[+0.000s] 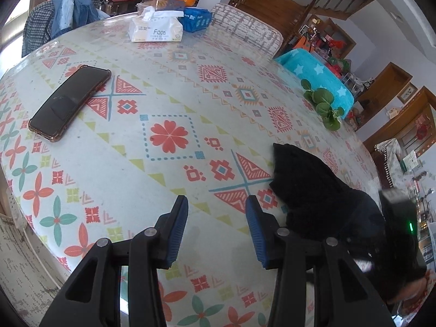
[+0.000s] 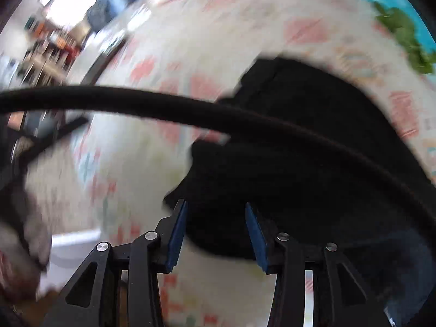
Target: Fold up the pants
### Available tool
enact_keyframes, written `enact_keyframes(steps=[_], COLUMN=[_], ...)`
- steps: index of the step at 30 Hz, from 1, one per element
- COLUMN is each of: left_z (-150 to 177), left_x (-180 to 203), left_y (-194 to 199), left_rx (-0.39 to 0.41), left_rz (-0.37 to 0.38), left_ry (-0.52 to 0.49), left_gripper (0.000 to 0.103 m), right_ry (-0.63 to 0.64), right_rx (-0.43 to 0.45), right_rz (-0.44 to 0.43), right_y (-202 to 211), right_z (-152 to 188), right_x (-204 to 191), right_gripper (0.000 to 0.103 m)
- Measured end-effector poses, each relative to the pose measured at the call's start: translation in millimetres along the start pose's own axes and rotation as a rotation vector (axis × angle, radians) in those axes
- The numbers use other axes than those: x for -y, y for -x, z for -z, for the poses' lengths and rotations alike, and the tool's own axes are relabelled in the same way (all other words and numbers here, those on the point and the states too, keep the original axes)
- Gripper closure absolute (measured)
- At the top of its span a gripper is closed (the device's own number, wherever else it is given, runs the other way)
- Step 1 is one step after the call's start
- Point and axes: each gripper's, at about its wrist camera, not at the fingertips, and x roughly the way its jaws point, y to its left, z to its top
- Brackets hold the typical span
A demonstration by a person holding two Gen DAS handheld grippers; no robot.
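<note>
Crumpled black pants point(image 1: 313, 190) lie on the patterned tablecloth point(image 1: 169, 87) near the table's right edge. My left gripper point(image 1: 216, 201) hangs open over bare cloth just left of the pants, with nothing between its blue pads. In the blurred right wrist view, my right gripper point(image 2: 215, 207) points down over the pants point(image 2: 313, 95), jaws apart, black fabric lying under and between the fingertips; the pads do not visibly press on it. A black cable point(image 2: 190, 109) arcs across that view. The right gripper's body point(image 1: 400, 218) shows at the right edge of the left wrist view.
A black phone point(image 1: 69, 100) lies at the left of the table. A tissue pack point(image 1: 155, 28) and a blue packet point(image 1: 196, 19) sit at the far side. Leafy greens point(image 1: 324, 103) and a teal star towel point(image 1: 313, 70) are at the right edge. Chairs stand behind.
</note>
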Motion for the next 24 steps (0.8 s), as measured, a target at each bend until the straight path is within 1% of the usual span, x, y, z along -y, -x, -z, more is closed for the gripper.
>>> enact_keyframes(steps=[1,2,4,6,9,10,11,13,14,15,17,20,22,24], left_z=[-1,-2,-3,-3,-1,-1,-1,0,0,0,0,-2,-5,-9], left_x=[-3,-6,-12,-16,-18,-18,-17,-17,-17,-17,-17,-19,-21,-21], left_y=[1,2,2,3,3,3,3,5,5,6,5,5,3,1], left_rx=[0.003,0.005,0.006,0.002,-0.002,-0.003,-0.004,-0.005,-0.005,-0.005,-0.004,-0.004,-0.004,-0.004], left_rz=[-0.003,-0.005,-0.010,-0.008,-0.009,-0.008,-0.006,-0.002,0.000,0.002,0.000,0.003,0.006,0.013], left_ry=[0.005,0.011,0.025,0.037,0.040,0.039,0.038,0.037,0.036,0.036,0.036,0.043,0.047,0.050], left_gripper=[0.060,0.060,0.060,0.060,0.060,0.060,0.060,0.060,0.060,0.060,0.060,0.060,0.060,0.060], right_ry=[0.032,0.068,0.114,0.144,0.143,0.147,0.156,0.173,0.193,0.207,0.237,0.211,0.174,0.137], right_rx=[-0.016,-0.008,0.045,0.128,0.177,0.174,0.150,0.104,0.073,0.059,0.050,0.093,0.151,0.206], right_rz=[-0.001,0.023,0.087,0.152,0.174,0.176,0.182,0.206,0.229,0.248,0.301,0.278,0.260,0.245], right_y=[1,7,22,39,41,36,24,5,-8,-14,-21,-5,17,36], right_z=[5,6,-2,-22,-50,-57,-65,-70,-69,-67,-58,-49,-47,-53], right_x=[-7,-13,-20,-23,-21,-21,-20,-19,-19,-19,-22,-24,-23,-20], right_gripper=[0.055,0.055,0.055,0.055,0.047,0.045,0.045,0.046,0.048,0.053,0.092,0.093,0.094,0.094])
